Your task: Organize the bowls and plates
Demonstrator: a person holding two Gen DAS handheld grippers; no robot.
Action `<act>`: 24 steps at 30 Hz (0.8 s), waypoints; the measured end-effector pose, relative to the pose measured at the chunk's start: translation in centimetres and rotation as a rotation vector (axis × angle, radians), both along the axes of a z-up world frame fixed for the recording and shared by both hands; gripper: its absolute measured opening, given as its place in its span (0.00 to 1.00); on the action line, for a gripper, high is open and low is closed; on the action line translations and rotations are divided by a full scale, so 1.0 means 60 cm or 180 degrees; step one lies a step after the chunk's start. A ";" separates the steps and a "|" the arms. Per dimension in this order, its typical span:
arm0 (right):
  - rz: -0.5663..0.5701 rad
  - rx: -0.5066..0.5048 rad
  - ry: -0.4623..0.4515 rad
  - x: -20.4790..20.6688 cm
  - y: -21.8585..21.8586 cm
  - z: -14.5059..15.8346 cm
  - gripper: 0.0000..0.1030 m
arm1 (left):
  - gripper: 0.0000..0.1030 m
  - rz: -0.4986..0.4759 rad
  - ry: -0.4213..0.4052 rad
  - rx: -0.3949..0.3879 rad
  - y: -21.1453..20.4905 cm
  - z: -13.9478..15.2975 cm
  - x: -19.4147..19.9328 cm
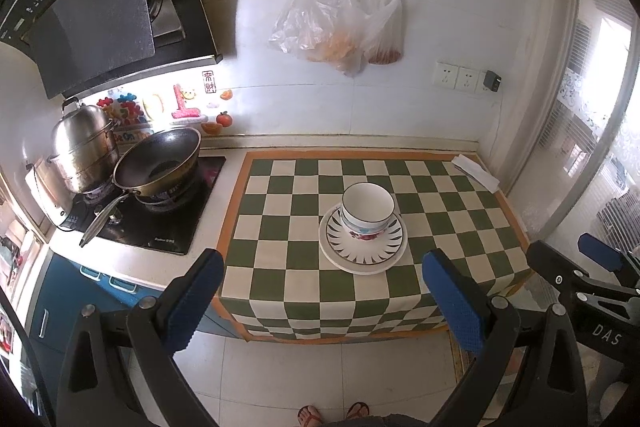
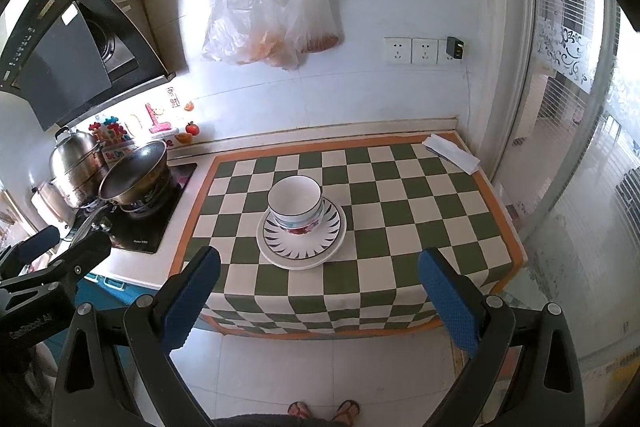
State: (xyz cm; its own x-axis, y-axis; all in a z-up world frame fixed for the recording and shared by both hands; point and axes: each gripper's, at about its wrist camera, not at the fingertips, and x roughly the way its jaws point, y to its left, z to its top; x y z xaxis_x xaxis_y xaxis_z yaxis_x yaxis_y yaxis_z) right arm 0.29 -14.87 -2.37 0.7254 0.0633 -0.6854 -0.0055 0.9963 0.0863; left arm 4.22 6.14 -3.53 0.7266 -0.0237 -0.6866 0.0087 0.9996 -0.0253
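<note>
Item: stacked bowls (image 1: 368, 209) nested upright on stacked plates (image 1: 362, 259), centre of frame on the checkered desk (image 1: 280, 227), apparently gathered into one compact pile. Left tool (image 1: 324, 291) and right tool (image 2: 318, 287): both released, empty, low in frame, well apart from the pile, pointing toward it.
</note>
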 end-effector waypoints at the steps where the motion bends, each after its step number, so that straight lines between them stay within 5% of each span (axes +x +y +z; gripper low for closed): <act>1: -0.0001 -0.0003 -0.0001 0.000 0.001 0.000 0.98 | 0.99 0.0000 0.0001 -0.0001 0.000 0.000 0.000; 24: -0.0034 0.0004 -0.0020 0.000 0.005 -0.002 0.98 | 0.99 -0.0015 -0.0018 0.0024 0.003 -0.003 0.007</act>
State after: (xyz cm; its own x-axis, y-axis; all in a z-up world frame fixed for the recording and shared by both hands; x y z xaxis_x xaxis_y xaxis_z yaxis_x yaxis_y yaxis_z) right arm 0.29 -14.58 -2.50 0.7303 0.0563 -0.6808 0.0047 0.9962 0.0874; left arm 4.65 6.30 -3.74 0.7303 -0.0220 -0.6828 0.0135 0.9998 -0.0177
